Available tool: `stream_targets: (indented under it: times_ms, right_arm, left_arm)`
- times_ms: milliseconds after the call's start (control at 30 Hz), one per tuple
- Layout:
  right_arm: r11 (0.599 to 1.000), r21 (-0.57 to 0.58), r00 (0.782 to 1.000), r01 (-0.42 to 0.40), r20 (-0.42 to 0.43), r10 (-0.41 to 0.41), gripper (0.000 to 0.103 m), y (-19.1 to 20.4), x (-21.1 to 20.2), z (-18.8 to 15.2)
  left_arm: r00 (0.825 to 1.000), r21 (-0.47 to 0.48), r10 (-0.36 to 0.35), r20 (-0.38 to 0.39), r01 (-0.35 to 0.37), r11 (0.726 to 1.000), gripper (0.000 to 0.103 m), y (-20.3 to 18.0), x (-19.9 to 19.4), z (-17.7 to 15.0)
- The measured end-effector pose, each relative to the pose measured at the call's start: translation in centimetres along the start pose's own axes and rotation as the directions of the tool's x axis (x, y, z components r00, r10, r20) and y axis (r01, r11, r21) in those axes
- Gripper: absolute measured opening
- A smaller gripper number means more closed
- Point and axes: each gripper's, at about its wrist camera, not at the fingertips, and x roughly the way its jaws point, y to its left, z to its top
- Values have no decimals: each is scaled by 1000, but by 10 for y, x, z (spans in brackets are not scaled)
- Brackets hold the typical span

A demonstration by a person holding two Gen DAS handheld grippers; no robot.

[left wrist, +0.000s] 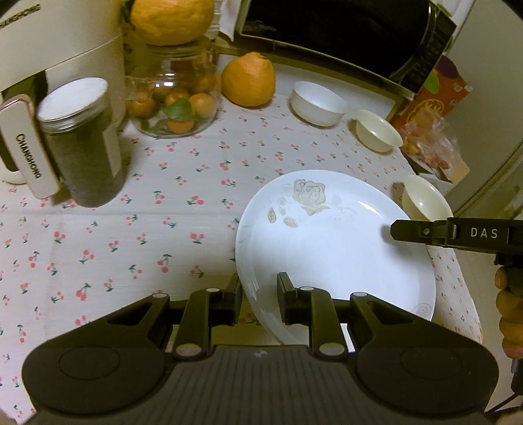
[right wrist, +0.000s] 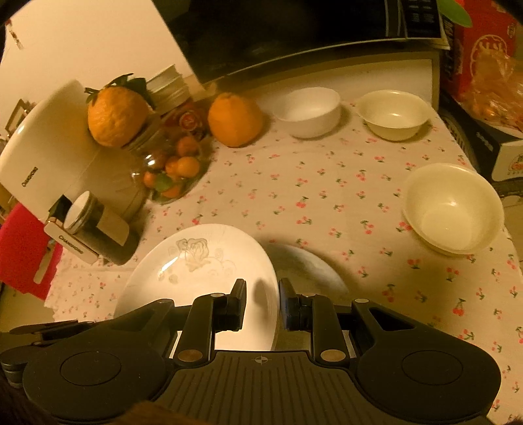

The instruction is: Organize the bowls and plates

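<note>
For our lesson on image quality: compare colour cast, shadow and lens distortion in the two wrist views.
Left wrist view: fairly neutral white light, the plate reads clean white; fisheye bends the table edge at right. Right wrist view: strong yellow cast, dimmer; the plate throws a dark shadow on the cloth; edges curve and blur.

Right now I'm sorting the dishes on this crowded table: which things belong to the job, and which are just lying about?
Job:
plate, held at its rim by both tongs
white bowl
far cream bowl
near cream bowl

Lying about:
oranges
fruit jar
dark jar
white appliance
microwave
red box
</note>
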Motion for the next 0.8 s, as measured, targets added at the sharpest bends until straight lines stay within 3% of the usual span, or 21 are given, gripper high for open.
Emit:
stream_targets:
  times_ms: [800]
  right_arm:
    - [998,36,997,50,-53,-48,21,-31,-3,-9]
  left_arm:
    - [999,86,1,-41,2,996,20,-28,18,-7]
